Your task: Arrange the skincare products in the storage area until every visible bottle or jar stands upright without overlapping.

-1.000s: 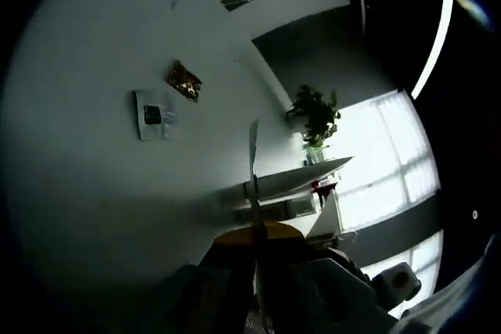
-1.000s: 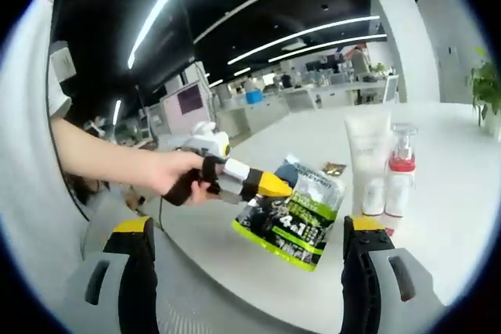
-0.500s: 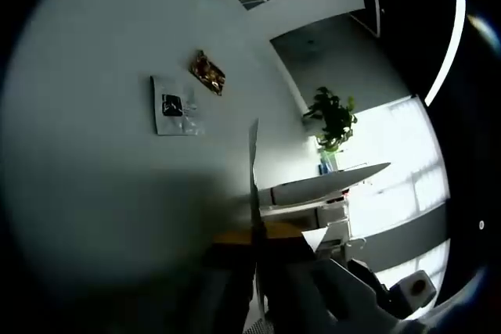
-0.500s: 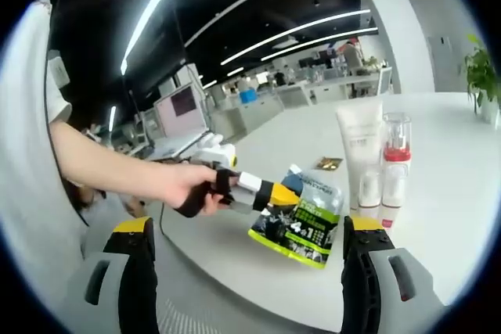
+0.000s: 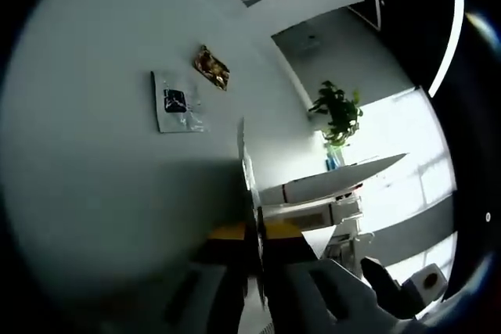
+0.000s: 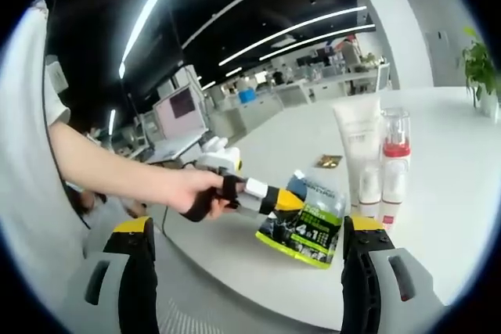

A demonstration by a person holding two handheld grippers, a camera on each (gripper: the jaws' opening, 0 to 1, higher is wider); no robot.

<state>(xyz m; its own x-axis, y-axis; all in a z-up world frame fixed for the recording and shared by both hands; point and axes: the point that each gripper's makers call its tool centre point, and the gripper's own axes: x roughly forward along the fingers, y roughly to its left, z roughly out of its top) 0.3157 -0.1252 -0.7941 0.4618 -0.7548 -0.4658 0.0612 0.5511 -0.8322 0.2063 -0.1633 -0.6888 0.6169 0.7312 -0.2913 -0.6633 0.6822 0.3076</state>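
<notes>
The skincare products stand upright together on the white surface, toward the right of the right gripper view: a white squeeze tube set on its cap, a clear pump bottle with a red collar just beside it, and two small white bottles in front of them. None of their print is legible.

Near the surface edge, a green-and-black pouch is clamped between the closed tips of the left hand-held gripper, which a person's hand holds. The pouch bears a large "4 1" marking; its smaller text cannot be read. A small brown packet lies flat on the surface behind the pouch.

The right hand-held gripper has its jaws wide apart and grips nothing.

In the left gripper view, the jaws meet on the thin edge of the pouch. Beyond it, a flat white sachet with a dark label and a brown-gold packet lie close together on the surface.

The room is an open-plan office with long ceiling light strips, desks with monitors, a potted plant and bright windows.
</notes>
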